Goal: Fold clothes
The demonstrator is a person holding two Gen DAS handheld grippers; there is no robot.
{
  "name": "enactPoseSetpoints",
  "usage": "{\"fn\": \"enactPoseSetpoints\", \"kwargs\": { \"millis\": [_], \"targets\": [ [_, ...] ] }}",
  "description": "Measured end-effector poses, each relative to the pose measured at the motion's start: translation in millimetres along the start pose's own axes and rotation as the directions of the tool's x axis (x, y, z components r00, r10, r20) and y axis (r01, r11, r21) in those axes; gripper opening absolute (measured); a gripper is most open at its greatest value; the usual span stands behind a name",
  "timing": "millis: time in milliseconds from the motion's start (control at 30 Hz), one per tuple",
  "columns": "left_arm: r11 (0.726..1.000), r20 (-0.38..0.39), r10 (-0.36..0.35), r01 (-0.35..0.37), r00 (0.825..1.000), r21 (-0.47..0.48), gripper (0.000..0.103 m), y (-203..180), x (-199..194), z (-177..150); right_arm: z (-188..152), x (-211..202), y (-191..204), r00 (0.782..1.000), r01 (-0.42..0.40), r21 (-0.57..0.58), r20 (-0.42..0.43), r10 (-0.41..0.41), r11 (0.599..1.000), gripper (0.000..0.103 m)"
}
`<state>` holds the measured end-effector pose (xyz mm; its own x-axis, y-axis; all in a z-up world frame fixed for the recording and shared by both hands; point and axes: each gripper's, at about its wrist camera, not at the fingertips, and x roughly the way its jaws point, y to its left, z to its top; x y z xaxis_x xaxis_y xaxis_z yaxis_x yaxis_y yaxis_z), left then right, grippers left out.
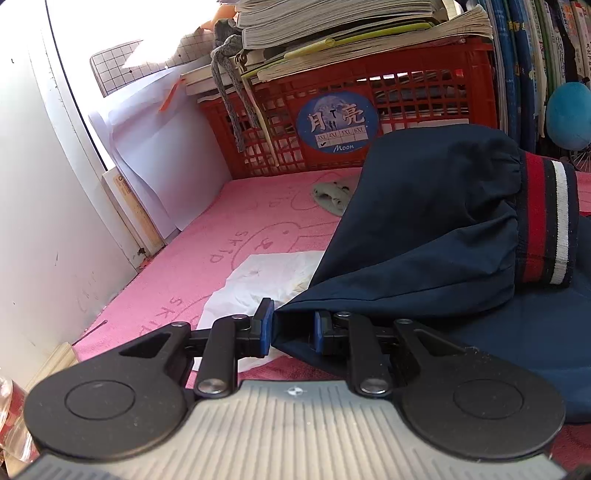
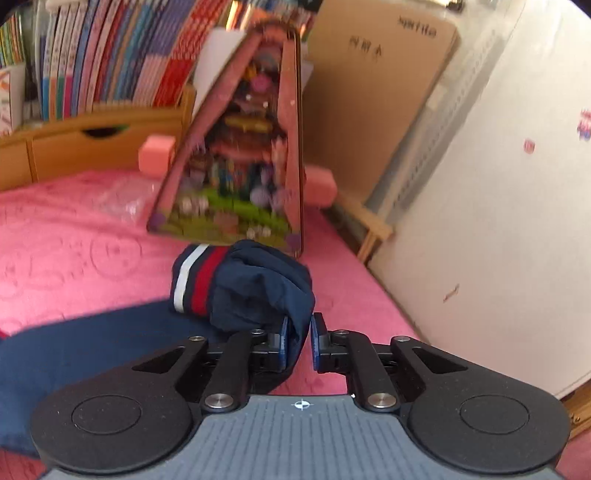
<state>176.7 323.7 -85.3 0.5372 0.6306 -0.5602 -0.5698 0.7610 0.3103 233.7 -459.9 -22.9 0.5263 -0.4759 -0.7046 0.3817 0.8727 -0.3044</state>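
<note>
A navy garment (image 1: pixel 424 229) lay across the pink table (image 1: pixel 229 236), running between the hands. The left claw (image 1: pixel 293 326) pinched its edge. The right claw (image 2: pixel 298 341), nearly closed, gripped bunched cloth just behind the striped cuff (image 2: pixel 195 278).

Navy garment (image 1: pixel 443 221) on pink towel (image 1: pixel 229 229)

Surface: pink towel cover (image 1: pixel 236 236) with embossed rabbit outlines. Rear, left view: red lattice crate (image 1: pixel 332 122) bearing a round blue sticker, stacked books (image 1: pixel 332 29) on top; upright book spines to the right. White wall panel (image 1: pixel 33 184) at left, strong daylight above. Right view: wooden shelf (image 2: pixel 92 136) with drawers, row of colourful books (image 2: pixel 110 51), cardboard sheet (image 2: pixel 376 92), white panel (image 2: pixel 498 221).
</note>
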Motion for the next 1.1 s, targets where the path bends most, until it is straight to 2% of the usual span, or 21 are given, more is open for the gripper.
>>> {"fn": "enactPoseSetpoints", "kwargs": {
  "millis": [67, 133, 167, 233, 300, 333, 367, 433, 533, 567, 633, 733, 800, 833, 867, 900, 933, 967, 1000, 1067, 1100],
  "targets": [
    [1.000, 0.000, 0.001, -0.001, 1.000, 0.000, 0.021, -0.2, -0.2, -0.2, -13.7, -6.8, -4.2, 0.997, -0.071, 0.013, -0.037, 0.072, 0.997, 0.034],
    [1.000, 0.000, 0.002, -0.002, 1.000, 0.000, 0.021, -0.2, -0.3, -0.3, -16.4, -32.2, 0.4, 0.991, -0.133, 0.030, -0.003, 0.133, 0.991, 0.057],
    [1.000, 0.000, 0.008, -0.008, 1.000, 0.003, 0.022, -0.7, -0.3, -0.2, -17.8, -44.9, 2.7, 0.987, -0.163, 0.038, 0.015, 0.163, 0.986, 0.059],
    [0.999, 0.003, 0.046, -0.046, 0.999, 0.010, 0.034, -2.4, -0.8, -0.1, -5.0, -69.4, 14.9, 0.952, -0.300, 0.034, 0.075, 0.297, 0.953, 0.069],
    [0.995, 0.012, 0.093, -0.093, 0.996, 0.029, 0.068, -2.1, -3.0, -0.8, 5.7, -90.3, 32.7, 0.901, -0.422, 0.010, 0.115, 0.418, 0.907, 0.080],
    [0.996, 0.023, 0.078, -0.079, 0.997, 0.046, 0.075, 1.4, -6.1, -2.1, 10.1, -98.9, 44.4, 0.872, -0.476, -0.009, 0.124, 0.473, 0.880, 0.081],
    [0.999, 0.025, 0.032, -0.033, 0.999, 0.033, 0.079, 8.9, -10.4, -3.3, 20.9, -103.7, 66.1, 0.846, -0.519, -0.041, 0.120, 0.520, 0.854, 0.081],
    [0.994, 0.008, -0.090, 0.090, 0.996, -0.062, 0.079, 31.2, -19.1, -4.9, 31.5, -108.1, 108.0, 0.830, -0.534, -0.111, 0.121, 0.545, 0.838, 0.081],
    [0.943, 0.013, -0.219, 0.215, 0.976, -0.254, 0.079, 70.3, -32.3, -5.8, 40.6, -104.5, 178.8, 0.835, -0.516, -0.196, 0.102, 0.540, 0.834, 0.081],
    [0.920, 0.043, -0.261, 0.262, 0.964, -0.291, 0.079, 83.7, -39.7, -5.7, 42.9, -97.5, 198.6, 0.834, -0.521, -0.214, 0.082, 0.546, 0.827, 0.081],
    [0.894, 0.107, -0.326, 0.343, 0.939, -0.288, 0.080, 98.5, -57.0, -3.1, 47.4, -83.5, 238.1, 0.830, -0.530, -0.248, 0.041, 0.556, 0.811, 0.081],
    [0.872, 0.171, -0.430, 0.457, 0.887, -0.175, 0.091, 89.2, -86.6, 7.3, 48.8, -58.9, 282.2, 0.828, -0.543, -0.289, -0.024, 0.561, 0.789, 0.081],
    [0.820, 0.170, -0.537, 0.559, 0.826, -0.123, 0.092, 69.5, -101.5, 10.4, 46.0, -47.4, 299.6, 0.821, -0.560, -0.298, -0.078, 0.565, 0.773, 0.081],
    [0.785, 0.161, -0.593, 0.610, 0.789, -0.103, 0.092, 56.9, -108.8, 9.0, 44.7, -41.7, 308.3, 0.817, -0.569, -0.303, -0.106, 0.566, 0.765, 0.081],
    [0.750, 0.149, -0.642, 0.656, 0.752, -0.082, 0.092, 44.1, -116.0, 7.0, 43.3, -35.9, 316.9, 0.813, -0.578, -0.307, -0.133, 0.567, 0.756, 0.071],
    [0.716, 0.135, -0.684, 0.695, 0.717, -0.061, 0.092, 30.7, -123.1, 3.9, 42.3, -39.0, 317.5, 0.801, -0.593, -0.312, -0.136, 0.583, 0.742, 0.051],
    [0.682, 0.119, -0.723, 0.731, 0.681, -0.036, 0.092, 16.5, -130.1, 0.2, 41.2, -42.1, 318.1, 0.788, -0.609, -0.317, -0.139, 0.600, 0.727, 0.039],
    [0.647, 0.101, -0.758, 0.762, 0.645, -0.008, 0.092, 0.9, -137.0, -4.5, 40.1, -45.3, 318.6, 0.775, -0.624, -0.321, -0.142, 0.616, 0.712, 0.035],
    [0.615, 0.084, -0.787, 0.788, 0.612, 0.019, 0.092, -12.9, -143.3, -8.8, 40.0, -50.2, 319.0, 0.783, -0.610, -0.343, -0.121, 0.610, 0.714, 0.025],
    [0.566, 0.056, -0.824, 0.822, 0.563, 0.064, 0.092, -35.3, -152.1, -14.9, 43.0, -61.1, 319.5, 0.789, -0.587, -0.368, -0.062, 0.611, 0.721, 0.013],
    [0.544, 0.042, -0.839, 0.835, 0.542, 0.083, 0.092, -45.2, -154.8, -17.1, 50.6, -69.2, 317.1, 0.778, -0.583, -0.364, 0.006, 0.628, 0.726, 0.010]
  ]
}}
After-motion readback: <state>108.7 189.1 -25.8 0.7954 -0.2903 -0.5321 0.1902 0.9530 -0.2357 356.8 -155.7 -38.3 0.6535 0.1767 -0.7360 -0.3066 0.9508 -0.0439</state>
